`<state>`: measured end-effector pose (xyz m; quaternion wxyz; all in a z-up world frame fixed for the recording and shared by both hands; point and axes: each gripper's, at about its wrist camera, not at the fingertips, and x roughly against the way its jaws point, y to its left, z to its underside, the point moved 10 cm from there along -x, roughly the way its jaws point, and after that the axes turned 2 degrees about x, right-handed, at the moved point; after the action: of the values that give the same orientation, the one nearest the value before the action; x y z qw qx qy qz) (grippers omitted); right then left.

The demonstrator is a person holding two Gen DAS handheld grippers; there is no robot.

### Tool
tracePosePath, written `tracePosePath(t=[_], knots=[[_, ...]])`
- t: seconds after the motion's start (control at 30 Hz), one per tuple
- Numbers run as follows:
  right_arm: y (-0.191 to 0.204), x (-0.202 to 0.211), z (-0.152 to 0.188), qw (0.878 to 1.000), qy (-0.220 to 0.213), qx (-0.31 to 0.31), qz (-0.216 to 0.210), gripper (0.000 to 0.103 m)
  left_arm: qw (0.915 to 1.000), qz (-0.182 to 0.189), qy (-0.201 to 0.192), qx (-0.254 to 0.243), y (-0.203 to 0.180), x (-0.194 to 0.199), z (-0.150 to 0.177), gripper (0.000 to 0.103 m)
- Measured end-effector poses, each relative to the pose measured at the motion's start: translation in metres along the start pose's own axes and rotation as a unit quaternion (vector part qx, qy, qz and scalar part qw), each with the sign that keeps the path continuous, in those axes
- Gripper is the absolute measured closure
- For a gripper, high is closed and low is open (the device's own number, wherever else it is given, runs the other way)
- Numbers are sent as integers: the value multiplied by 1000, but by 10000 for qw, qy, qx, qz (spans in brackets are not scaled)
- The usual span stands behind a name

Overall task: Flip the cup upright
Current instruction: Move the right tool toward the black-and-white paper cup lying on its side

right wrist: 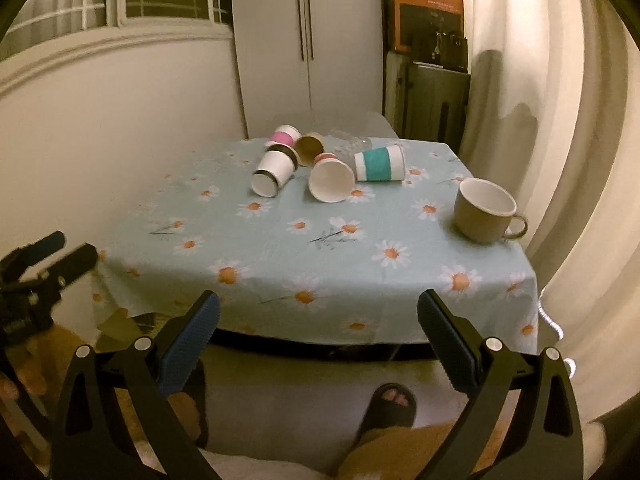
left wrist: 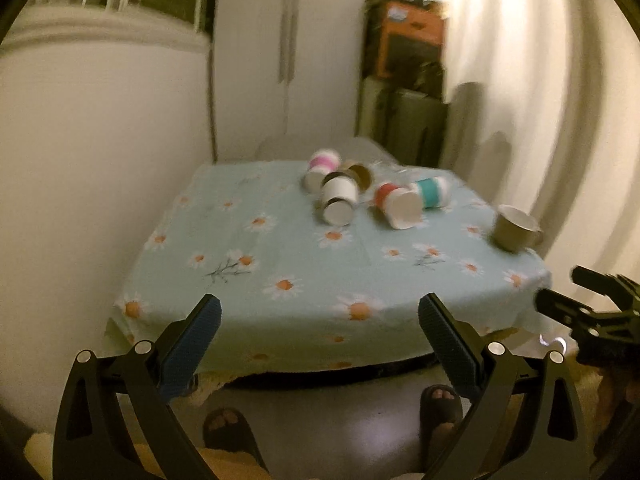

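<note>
While paper cups (right wrist: 332,180) are lying tipped on the tabletop (right wrist: 280,248), both grippers, left (left wrist: 320,320) and right (right wrist: 318,318), are hovering short of it, fingers spread apart.

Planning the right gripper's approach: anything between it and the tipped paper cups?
Nothing visible. The right gripper is open, short of the table's near edge; only bare floral tablecloth lies before the red-banded cup and black-banded cup. The upright mug stands off to the right, clear of that path.

Black gripper (right wrist: 318,340) arms are fitted with ribbed blue pads (right wrist: 188,346) and silver pivot pins (right wrist: 493,344); dark sandals (right wrist: 390,404) are worn.
</note>
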<state>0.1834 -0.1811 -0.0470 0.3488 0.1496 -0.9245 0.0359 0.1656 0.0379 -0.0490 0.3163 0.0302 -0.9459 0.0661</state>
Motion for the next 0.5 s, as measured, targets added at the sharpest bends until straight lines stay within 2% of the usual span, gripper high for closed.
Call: tracePosePath(t=[0.17, 0.5], knots=[[-13, -48, -31, 9984, 487, -165, -248, 5, 9976, 107, 527, 430, 17, -50, -21, 7], [-12, -138, -88, 9951, 943, 193, -210, 5, 9945, 111, 1000, 290, 14, -134, -65, 7]])
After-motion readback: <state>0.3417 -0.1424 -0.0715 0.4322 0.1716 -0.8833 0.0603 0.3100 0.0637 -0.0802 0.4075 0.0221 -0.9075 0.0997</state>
